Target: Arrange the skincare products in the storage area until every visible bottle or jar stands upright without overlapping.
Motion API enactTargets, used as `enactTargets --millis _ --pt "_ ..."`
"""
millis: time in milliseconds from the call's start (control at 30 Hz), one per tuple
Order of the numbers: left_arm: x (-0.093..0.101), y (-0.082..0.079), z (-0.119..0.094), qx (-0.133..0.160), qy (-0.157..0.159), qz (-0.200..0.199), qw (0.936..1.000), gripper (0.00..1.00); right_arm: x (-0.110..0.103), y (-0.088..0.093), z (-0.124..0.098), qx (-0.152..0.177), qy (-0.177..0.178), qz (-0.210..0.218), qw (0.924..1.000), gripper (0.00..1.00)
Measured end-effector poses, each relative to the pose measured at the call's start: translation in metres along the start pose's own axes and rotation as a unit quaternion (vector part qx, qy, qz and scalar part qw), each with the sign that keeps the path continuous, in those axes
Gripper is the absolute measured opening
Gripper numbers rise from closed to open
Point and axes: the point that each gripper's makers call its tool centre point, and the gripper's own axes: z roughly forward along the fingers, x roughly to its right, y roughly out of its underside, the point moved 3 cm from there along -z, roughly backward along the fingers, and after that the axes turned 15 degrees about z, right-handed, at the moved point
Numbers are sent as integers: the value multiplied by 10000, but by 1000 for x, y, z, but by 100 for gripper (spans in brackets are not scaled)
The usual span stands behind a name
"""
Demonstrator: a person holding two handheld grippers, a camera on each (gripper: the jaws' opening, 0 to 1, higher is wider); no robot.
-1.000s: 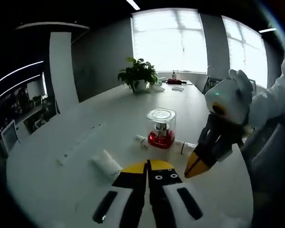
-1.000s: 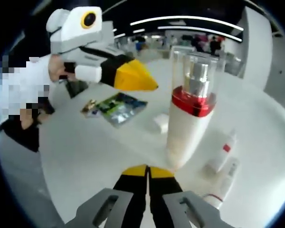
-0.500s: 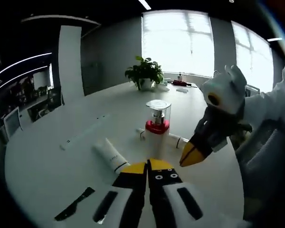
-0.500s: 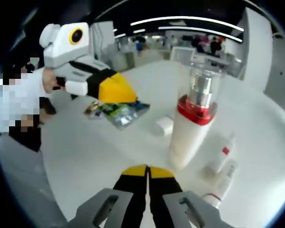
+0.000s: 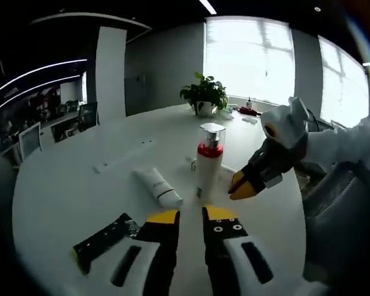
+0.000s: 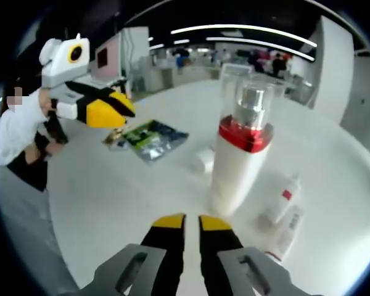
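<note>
A white pump bottle with a red collar and a clear cap stands upright on the white table. It stands apart from both grippers. My left gripper is short of it, jaws a little apart, holding nothing. My right gripper faces the same bottle from the other side, its jaws also slightly apart and bare. A white tube lies flat left of the bottle. Two small tubes lie flat beside the bottle's base. The right gripper hangs just right of the bottle, and the left gripper hovers at the far left.
A dark sachet lies near my left jaws; it is the green-blue packet in the right gripper view. A potted plant and small items stand at the table's far end. A person's white sleeve holds the right gripper.
Both sets of jaws, shut before, now stand slightly apart. Both cameras have drawn back from the bottle, and the sachet has come into the left gripper view.
</note>
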Motion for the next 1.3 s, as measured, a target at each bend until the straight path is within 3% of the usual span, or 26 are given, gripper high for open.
enactTargets --millis 200,333,433,500,633,867,1000,1200,1300 --pt "7 6 -25 66 -326 -303 9990 31 3 9 9 -164 27 -28 9999 10" --pt "8 11 -38 -13 -357 -546 9979 43 7 8 13 -130 54 69 9999 16" --pt "10 17 -49 -58 -485 -593 9970 45 7 7 15 -74 13 139 9999 16" --pt "16 20 -57 -17 -526 -718 9960 45 7 9 17 -114 21 125 9999 17" --pt "31 28 -68 -106 -471 -950 9943 54 9 10 19 -126 36 136 9998 22" --pt "55 22 -86 45 -427 -1044 9936 56 10 14 27 -176 18 158 9997 23" --pt "60 26 -98 101 -537 -1315 9898 58 12 18 29 -234 36 173 9996 25" --pt "62 28 -112 168 -704 -1401 9875 59 16 19 32 -263 63 242 9993 27" --pt "65 28 -116 283 -790 -1682 9822 62 16 19 34 -256 93 176 9995 28"
